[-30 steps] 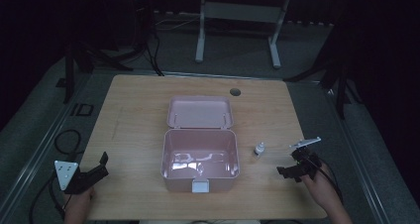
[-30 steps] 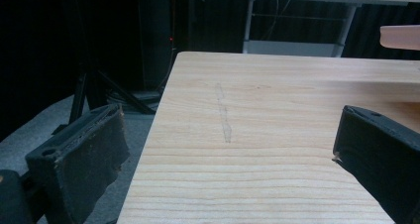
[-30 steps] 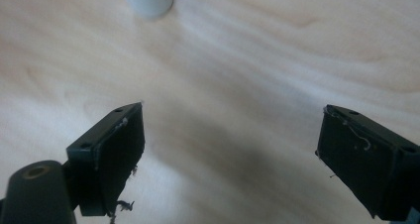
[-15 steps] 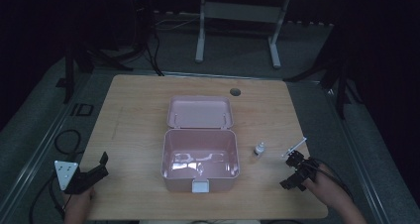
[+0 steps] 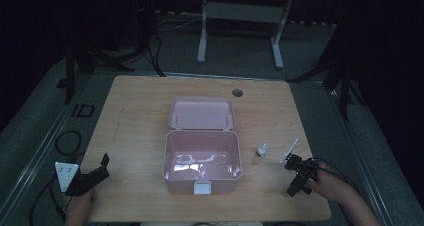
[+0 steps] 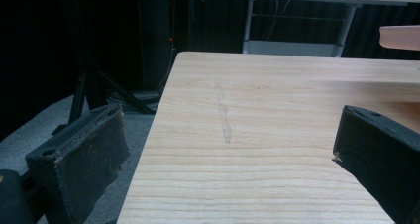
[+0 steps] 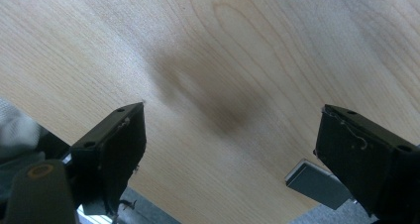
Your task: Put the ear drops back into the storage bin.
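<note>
Pink box (image 5: 202, 158) sits open mid-table, lid back, likely ready for loading. Your right gripper (image 5: 296, 178), jaws spread, points down beside the small bottle (image 5: 261, 150); your left gripper (image 5: 92, 173) idles spread at the table's left.

Tabletop (image 5: 140, 111): light wood with visible grain, rectangular, rounded corners; a round cable hole (image 5: 237, 93) near its far edge. A faint pale streak (image 6: 224, 116) runs along the grain in the left gripper view, ahead of and between the fingers.

Floor (image 5: 45, 131): grey, carpet-like, surrounding the tabletop on all sides; a black cable loop (image 5: 67, 142) lies on it at the left.

White metal frame (image 5: 240, 16): two legs with flat feet, standing beyond the far edge of the tabletop.

Black stand legs (image 5: 75, 66): far left; similar dark legs (image 5: 335, 71) far right.

Room: very dark beyond the tabletop; walls cannot be made out. Light falls mainly on the tabletop.
</note>
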Available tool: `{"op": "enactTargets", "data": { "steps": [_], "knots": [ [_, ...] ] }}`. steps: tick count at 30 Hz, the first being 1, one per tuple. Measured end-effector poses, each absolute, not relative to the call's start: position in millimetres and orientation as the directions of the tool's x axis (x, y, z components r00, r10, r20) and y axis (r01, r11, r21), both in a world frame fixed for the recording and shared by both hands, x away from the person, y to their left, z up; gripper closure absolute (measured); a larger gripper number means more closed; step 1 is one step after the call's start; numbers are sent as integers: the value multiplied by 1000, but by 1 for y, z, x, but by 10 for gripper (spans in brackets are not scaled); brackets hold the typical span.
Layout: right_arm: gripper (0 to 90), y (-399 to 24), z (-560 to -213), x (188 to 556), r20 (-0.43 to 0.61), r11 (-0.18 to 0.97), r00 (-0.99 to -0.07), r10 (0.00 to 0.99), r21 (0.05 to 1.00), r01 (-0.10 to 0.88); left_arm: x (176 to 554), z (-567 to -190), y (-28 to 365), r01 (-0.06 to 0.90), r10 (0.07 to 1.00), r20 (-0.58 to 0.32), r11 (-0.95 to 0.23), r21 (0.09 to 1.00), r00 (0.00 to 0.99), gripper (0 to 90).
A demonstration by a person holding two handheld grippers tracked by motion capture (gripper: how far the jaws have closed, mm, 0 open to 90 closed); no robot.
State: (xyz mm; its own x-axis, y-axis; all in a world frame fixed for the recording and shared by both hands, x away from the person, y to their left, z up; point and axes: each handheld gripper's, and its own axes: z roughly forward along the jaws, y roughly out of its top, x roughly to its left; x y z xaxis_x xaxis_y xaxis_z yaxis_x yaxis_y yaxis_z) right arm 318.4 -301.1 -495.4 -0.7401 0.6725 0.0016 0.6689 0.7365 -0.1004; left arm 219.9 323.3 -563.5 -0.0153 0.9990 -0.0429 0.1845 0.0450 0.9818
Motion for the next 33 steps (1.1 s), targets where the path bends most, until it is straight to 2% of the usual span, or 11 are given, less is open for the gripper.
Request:
{"op": "enactTargets", "data": {
  "steps": [9, 18, 33],
  "knots": [
    [112, -296, -494, 331, 48, 748, -747, 663, -101, 656, 220, -563, 323, 186, 999, -43, 45, 982, -16, 5],
    [112, -286, -493, 350, 24, 748, -750, 660, -101, 655, 220, -563, 324, 187, 999, -44, 46, 981, -14, 5],
    [140, -265, -485, 389, 26, 713, -713, 701, -46, 700, 220, -563, 324, 187, 999, -44, 45, 981, -9, 5]
  ]
}}
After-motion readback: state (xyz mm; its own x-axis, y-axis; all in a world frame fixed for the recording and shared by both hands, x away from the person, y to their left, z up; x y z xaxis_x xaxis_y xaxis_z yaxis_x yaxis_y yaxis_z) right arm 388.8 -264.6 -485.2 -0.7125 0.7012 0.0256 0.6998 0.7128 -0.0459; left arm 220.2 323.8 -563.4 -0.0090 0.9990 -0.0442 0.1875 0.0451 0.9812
